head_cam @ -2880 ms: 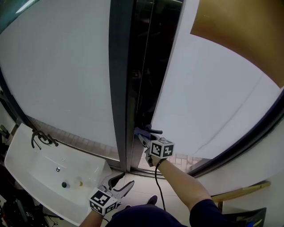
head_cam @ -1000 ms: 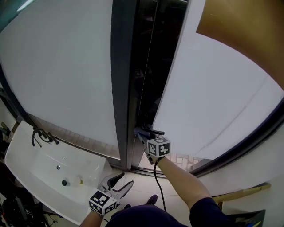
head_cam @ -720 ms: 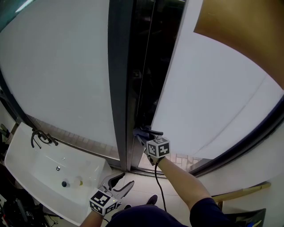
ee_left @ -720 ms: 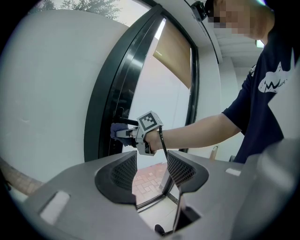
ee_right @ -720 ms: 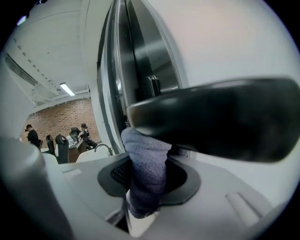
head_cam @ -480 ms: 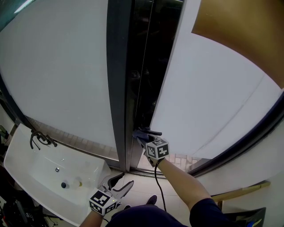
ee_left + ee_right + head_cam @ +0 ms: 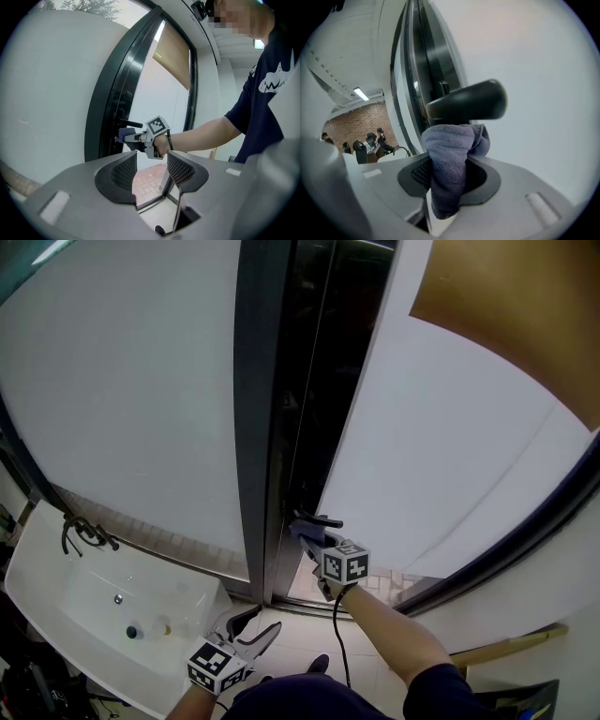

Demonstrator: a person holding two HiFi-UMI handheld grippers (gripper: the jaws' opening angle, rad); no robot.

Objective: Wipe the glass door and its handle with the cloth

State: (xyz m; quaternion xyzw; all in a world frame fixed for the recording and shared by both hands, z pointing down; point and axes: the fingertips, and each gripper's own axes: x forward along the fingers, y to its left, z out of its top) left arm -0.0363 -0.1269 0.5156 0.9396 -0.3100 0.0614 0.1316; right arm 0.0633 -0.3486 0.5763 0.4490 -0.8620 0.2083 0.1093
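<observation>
right tool (image 7: 446, 176), pinching the cloth (image 7: 450, 150), has slid along the handle (image 7: 468, 101) just above it: handle wipe underway; left tool (image 7: 151, 171) spread.

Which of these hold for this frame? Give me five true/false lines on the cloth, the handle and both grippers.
1. The right gripper has its jaws shut on the cloth. True.
2. The cloth sits right under the black door handle. True.
3. The cloth is yellow. False: it is bluish purple.
4. The left gripper holds a second cloth. False: its jaws stand apart with nothing between them.
5. The left gripper is up at the handle too. False: it hangs low, away from the door, near the white sink.
</observation>
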